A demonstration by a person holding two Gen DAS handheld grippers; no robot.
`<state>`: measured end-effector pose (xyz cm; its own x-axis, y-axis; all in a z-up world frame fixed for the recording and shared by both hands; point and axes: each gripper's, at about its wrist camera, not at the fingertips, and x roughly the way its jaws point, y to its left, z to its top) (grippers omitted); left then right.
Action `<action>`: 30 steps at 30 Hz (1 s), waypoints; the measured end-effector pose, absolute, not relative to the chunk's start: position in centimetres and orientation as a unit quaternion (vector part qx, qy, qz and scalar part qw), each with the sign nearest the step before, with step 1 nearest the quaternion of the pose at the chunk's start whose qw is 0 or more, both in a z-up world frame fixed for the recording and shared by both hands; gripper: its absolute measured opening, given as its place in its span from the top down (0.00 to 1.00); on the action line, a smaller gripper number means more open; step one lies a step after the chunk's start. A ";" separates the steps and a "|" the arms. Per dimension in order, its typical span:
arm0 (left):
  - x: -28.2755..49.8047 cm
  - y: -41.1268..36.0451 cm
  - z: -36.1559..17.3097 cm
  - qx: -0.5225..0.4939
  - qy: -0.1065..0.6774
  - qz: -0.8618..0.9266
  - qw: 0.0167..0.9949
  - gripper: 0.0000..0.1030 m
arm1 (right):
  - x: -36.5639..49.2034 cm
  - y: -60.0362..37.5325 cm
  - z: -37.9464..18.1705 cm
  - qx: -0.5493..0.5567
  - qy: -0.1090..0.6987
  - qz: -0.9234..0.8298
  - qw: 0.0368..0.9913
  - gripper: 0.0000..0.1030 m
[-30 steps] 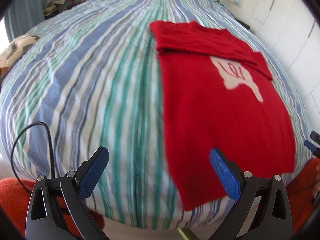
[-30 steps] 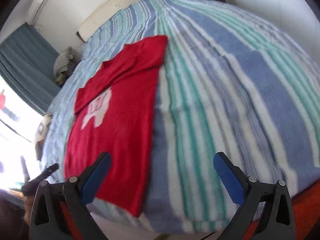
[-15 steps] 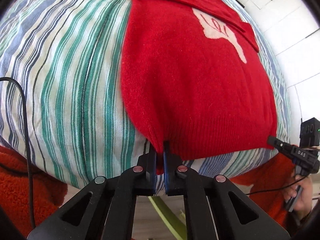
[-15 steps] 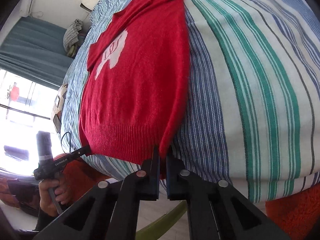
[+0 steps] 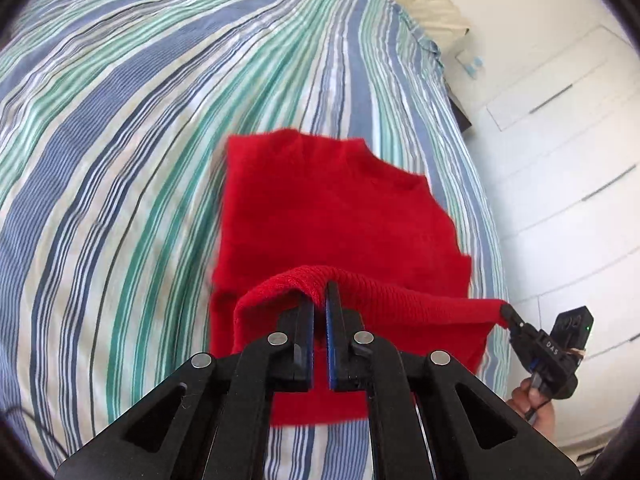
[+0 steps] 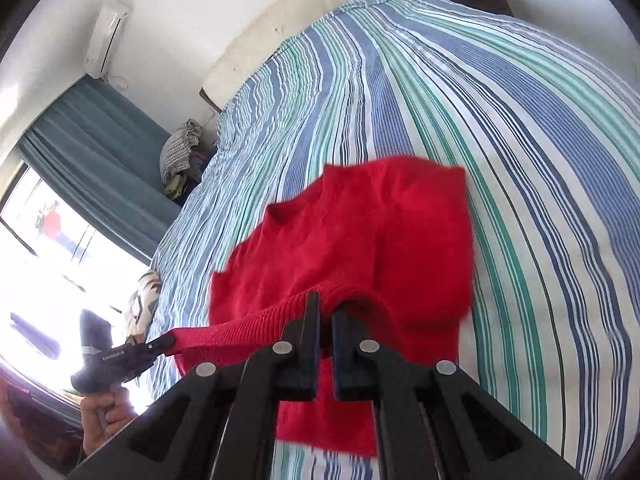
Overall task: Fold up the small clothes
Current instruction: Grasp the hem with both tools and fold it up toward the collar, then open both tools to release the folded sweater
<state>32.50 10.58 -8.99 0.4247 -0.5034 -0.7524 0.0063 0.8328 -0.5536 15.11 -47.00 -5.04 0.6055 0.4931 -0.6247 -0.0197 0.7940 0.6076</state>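
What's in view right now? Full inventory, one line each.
sweater: 1, red, on the bed, ribbed hem lifted and stretched between both grippers
bedspread: 1, blue, green and white stripes, covers the bed
pillow: 1, cream, head of the bed
curtain: 1, teal, by the window
air conditioner: 1, white, high on the wall
clothes pile: 1, mixed colours, beside the bed near the curtain
left gripper: 1, black, shut on the hem
right gripper: 1, black, shut on the hem

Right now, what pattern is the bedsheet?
The bedsheet has blue, green and white stripes, clearest in the left wrist view.
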 end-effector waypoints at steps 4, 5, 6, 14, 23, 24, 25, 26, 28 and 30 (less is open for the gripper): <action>40.0 9.8 -10.8 -0.231 0.517 -0.120 0.816 0.97 | 24.1 -47.0 -6.5 0.281 0.414 0.128 0.856 0.96; 41.7 9.6 -11.3 -0.232 0.513 -0.113 0.818 0.95 | 25.6 -47.4 -7.0 0.286 0.409 0.125 0.857 0.96; 43.1 9.5 -11.9 -0.234 0.511 -0.106 0.820 0.89 | 27.3 -47.5 -7.7 0.296 0.408 0.124 0.855 0.95; 45.5 12.2 -11.2 -0.196 0.484 -0.033 0.852 0.47 | 30.2 -48.8 -7.2 0.246 0.399 0.081 0.880 0.57; 35.7 8.4 -14.1 -0.073 0.490 -0.116 0.861 0.10 | 20.4 -42.6 -11.3 0.025 0.500 0.185 0.846 0.56; 36.0 8.3 -15.2 -0.056 0.511 -0.089 0.853 0.18 | 19.4 -43.9 -12.9 0.031 0.520 0.158 0.839 0.60; 35.8 8.9 -15.9 -0.055 0.525 -0.068 0.847 0.21 | 18.3 -45.7 -13.4 0.061 0.521 0.150 0.838 0.62; 35.4 9.8 -15.9 -0.073 0.526 -0.062 0.845 0.23 | 17.3 -46.8 -12.9 0.071 0.513 0.139 0.844 0.68; 33.6 11.3 -14.6 -0.115 0.514 -0.061 0.848 0.20 | 15.7 -47.2 -11.2 0.038 0.511 0.093 0.853 0.60; 31.3 11.2 -13.1 -0.114 0.505 -0.067 0.853 0.13 | 13.6 -47.3 -9.5 0.058 0.491 0.111 0.862 0.54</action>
